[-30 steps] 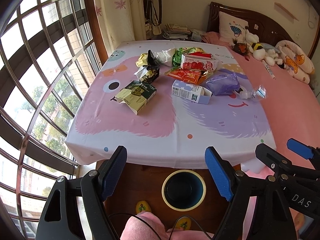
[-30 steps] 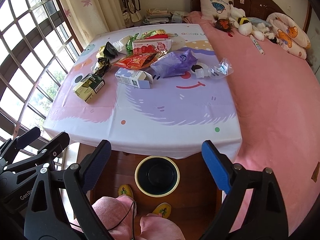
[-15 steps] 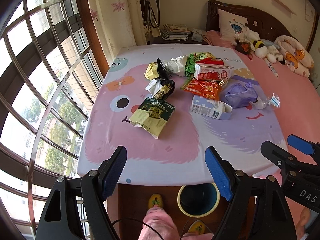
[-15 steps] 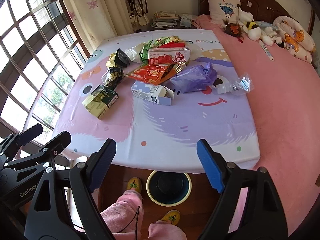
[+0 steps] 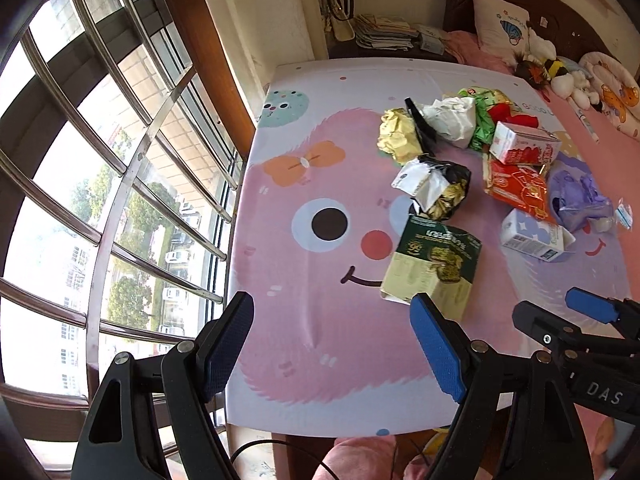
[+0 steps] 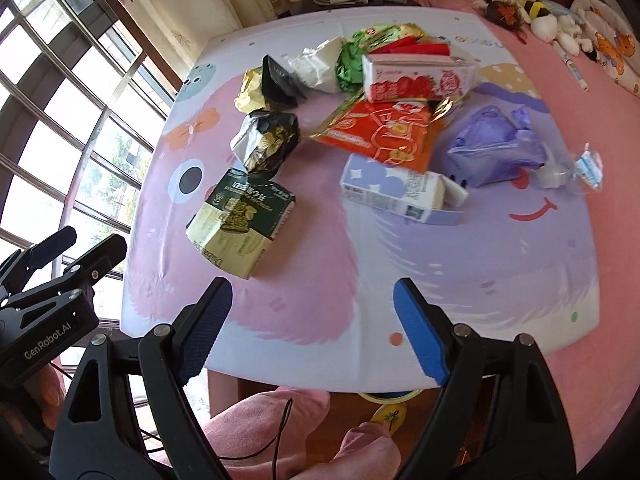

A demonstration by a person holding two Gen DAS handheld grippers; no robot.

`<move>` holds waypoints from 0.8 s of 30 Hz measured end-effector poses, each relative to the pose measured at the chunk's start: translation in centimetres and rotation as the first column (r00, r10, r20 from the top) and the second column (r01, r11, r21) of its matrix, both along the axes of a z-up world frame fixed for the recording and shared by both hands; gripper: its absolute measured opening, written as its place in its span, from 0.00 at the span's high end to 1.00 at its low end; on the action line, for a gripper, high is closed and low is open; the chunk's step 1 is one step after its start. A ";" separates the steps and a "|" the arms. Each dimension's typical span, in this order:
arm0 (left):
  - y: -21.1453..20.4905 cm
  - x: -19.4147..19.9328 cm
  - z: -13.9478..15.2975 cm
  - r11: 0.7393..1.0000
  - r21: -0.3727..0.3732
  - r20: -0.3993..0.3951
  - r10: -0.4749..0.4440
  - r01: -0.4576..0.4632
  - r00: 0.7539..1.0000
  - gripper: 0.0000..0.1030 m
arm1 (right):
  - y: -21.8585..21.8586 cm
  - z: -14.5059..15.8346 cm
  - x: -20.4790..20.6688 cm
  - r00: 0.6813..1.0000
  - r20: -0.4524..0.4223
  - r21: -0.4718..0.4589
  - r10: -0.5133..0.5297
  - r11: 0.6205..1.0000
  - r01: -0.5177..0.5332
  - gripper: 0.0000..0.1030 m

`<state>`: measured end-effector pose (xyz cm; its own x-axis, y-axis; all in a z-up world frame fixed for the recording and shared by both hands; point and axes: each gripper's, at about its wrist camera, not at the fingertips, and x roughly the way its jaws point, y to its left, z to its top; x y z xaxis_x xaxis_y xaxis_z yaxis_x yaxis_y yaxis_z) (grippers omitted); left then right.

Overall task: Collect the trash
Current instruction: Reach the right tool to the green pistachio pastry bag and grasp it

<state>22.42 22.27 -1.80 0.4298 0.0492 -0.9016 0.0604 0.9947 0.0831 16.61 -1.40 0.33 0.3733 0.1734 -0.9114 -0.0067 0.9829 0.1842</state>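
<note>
Trash lies on a table with a cartoon cloth [image 5: 320, 320]. A green and cream carton [image 5: 434, 266] [image 6: 240, 224] is nearest. Behind it are a crumpled black and gold wrapper [image 5: 436, 190] [image 6: 266, 142], a blue milk carton [image 5: 534, 236] [image 6: 394, 190], an orange snack bag [image 6: 384, 128], a red and white box [image 6: 416, 76], a purple bag [image 6: 496, 146] and a crushed clear bottle [image 6: 572, 168]. My left gripper [image 5: 332, 344] is open and empty, just left of the green carton. My right gripper [image 6: 312, 328] is open and empty over the table's near edge.
A barred window [image 5: 100, 180] runs along the left. A pink bed [image 6: 612, 120] with plush toys [image 5: 556, 76] lies right of the table. A yellow-rimmed bin [image 6: 384, 396] shows partly under the table's near edge. Stacked papers [image 5: 384, 32] sit at the back.
Both grippers moved forward and over the table toward the trash. The bin slid almost out of view below. The green carton is now close to the left gripper. Both stayed open.
</note>
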 end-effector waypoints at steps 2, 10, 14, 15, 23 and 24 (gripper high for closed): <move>1.3 0.7 -1.0 1.000 0.000 -0.016 0.003 -0.003 1.000 0.20 | 2.0 -2.2 1.9 0.999 -0.037 0.033 -0.015 0.999 0.016 0.21; 5.3 2.6 -3.6 1.000 -0.015 -0.057 -0.003 0.002 0.998 0.20 | 6.1 -9.4 7.6 0.975 -0.183 0.073 -0.130 0.987 0.145 0.20; 6.1 3.4 -4.3 1.000 -0.023 -0.073 -0.005 0.003 0.997 0.20 | 7.0 -11.1 8.7 0.970 -0.189 0.092 -0.154 0.981 0.174 0.16; 6.2 3.5 -4.4 1.000 -0.025 -0.076 -0.005 0.003 0.997 0.20 | 7.3 -11.3 8.9 0.970 -0.189 0.096 -0.152 0.980 0.173 0.16; 5.8 4.5 -4.8 0.999 -0.031 -0.092 -0.022 0.019 0.995 0.20 | 9.7 -11.4 10.0 0.979 -0.173 0.119 -0.107 0.985 0.128 0.35; 5.6 4.7 -4.8 0.999 -0.032 -0.091 -0.027 0.024 0.996 0.20 | 9.7 -11.0 9.9 0.983 -0.157 0.139 -0.100 0.983 0.122 0.41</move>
<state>27.11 27.91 -6.59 0.3467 0.0104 -0.9379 0.0920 0.9947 0.0450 26.52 8.30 -10.63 0.2602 0.2747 -0.9256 0.1393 0.9380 0.3176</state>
